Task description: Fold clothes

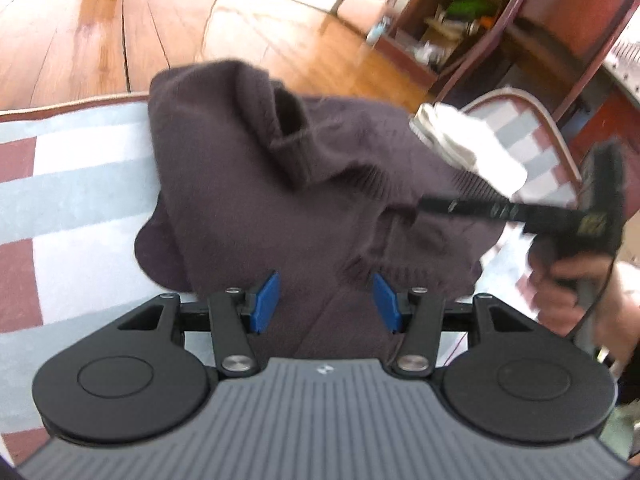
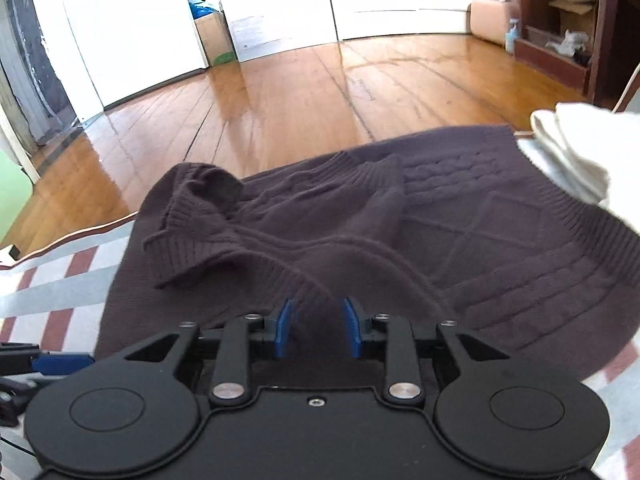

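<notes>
A dark purple knit sweater (image 1: 256, 184) lies crumpled on a striped cloth (image 1: 80, 184), one sleeve folded across its body. It also shows in the right wrist view (image 2: 400, 232). My left gripper (image 1: 326, 300) is open, its blue pads on either side of the sweater's near edge. My right gripper (image 2: 318, 328) is open, low over the sweater's near hem with cloth between the pads. In the left wrist view the right gripper (image 1: 520, 210) reaches in from the right over the sweater.
A folded white garment (image 1: 468, 140) lies at the sweater's far right corner, also in the right wrist view (image 2: 580, 152). Wooden floor (image 2: 300, 92) lies beyond the cloth's edge. A dark wooden shelf (image 1: 460, 20) stands at the back right.
</notes>
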Tool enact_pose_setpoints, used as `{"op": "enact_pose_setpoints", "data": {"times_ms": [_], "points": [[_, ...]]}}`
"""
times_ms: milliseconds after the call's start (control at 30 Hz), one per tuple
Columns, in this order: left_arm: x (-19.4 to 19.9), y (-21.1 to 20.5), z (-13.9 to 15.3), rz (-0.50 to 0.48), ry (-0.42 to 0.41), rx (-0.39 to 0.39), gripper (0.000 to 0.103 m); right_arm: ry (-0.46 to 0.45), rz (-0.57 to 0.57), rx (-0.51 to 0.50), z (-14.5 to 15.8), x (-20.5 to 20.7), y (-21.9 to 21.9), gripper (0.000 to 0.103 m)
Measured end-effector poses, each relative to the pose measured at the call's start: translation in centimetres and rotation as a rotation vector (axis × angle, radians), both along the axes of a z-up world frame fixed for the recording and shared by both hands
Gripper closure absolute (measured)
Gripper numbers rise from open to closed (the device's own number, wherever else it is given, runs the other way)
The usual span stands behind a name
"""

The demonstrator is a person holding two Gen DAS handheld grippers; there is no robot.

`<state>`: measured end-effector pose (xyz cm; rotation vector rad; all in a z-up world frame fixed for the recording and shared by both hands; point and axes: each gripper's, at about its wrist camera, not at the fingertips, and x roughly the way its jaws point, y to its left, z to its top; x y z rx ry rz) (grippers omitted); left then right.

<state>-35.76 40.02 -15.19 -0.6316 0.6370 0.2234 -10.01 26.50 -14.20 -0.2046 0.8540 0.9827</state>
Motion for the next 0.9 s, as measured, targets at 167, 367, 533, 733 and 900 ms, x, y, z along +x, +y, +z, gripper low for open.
{"op": "enact_pose_setpoints", "data": {"times_ms": [167, 367, 533, 733, 900], "points": [[1.4, 1.3, -0.5, 0.051, 0.053, -0.007, 0.052, -0.088, 0.078, 0.013, 0.3, -1.3, 0.2, 0.070], [3.3, 3.2, -1.2, 0.115, 0.136, -0.015, 0.054, -0.147, 0.372, -0.067, 1.1, -2.7, 4.1, 0.067], [4.6, 5.8, -1.2, 0.148, 0.069, -0.070, 0.054, -0.331, 0.527, -0.132, 0.5, -4.6, 7.4, 0.051], [7.8, 9.2, -1.0, 0.170, 0.020, -0.081, 0.054, -0.549, 0.681, -0.247, -2.1, -5.8, 12.4, 0.059], [8.4, 9.2, -0.5, 0.195, -0.035, -0.095, 0.054, -0.206, 0.367, -0.028, 0.2, 1.6, 12.4, 0.095]]}}
